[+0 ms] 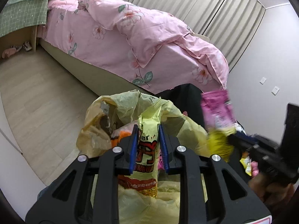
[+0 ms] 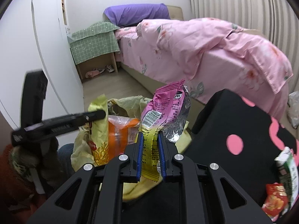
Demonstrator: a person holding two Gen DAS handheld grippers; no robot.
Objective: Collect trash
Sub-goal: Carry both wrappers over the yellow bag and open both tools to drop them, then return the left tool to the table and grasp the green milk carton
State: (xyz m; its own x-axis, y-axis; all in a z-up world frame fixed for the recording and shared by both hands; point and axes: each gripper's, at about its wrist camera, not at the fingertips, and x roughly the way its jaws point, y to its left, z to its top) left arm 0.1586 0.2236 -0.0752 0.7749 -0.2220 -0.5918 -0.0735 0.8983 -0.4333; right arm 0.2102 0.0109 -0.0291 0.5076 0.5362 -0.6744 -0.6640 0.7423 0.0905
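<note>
My left gripper (image 1: 149,130) is shut on a yellow snack wrapper (image 1: 148,145) with red print, held over the open mouth of a pale yellow plastic bag (image 1: 97,130). An orange packet (image 1: 119,137) lies inside the bag. My right gripper (image 2: 150,137) is shut on a pink and yellow foil wrapper (image 2: 164,110), held just right of the bag (image 2: 127,102). In the left wrist view that wrapper (image 1: 217,110) is blurred, to the right of the bag. In the right wrist view the left gripper (image 2: 101,113) clamps the yellow wrapper (image 2: 99,128).
A bed with a pink floral duvet (image 1: 142,35) fills the far side. A black stool with pink dots (image 2: 241,130) stands at right, with a red packet (image 2: 274,201) and a green carton (image 2: 286,171) on it. Shoes (image 2: 99,71) lie under a green-covered nightstand (image 2: 93,43).
</note>
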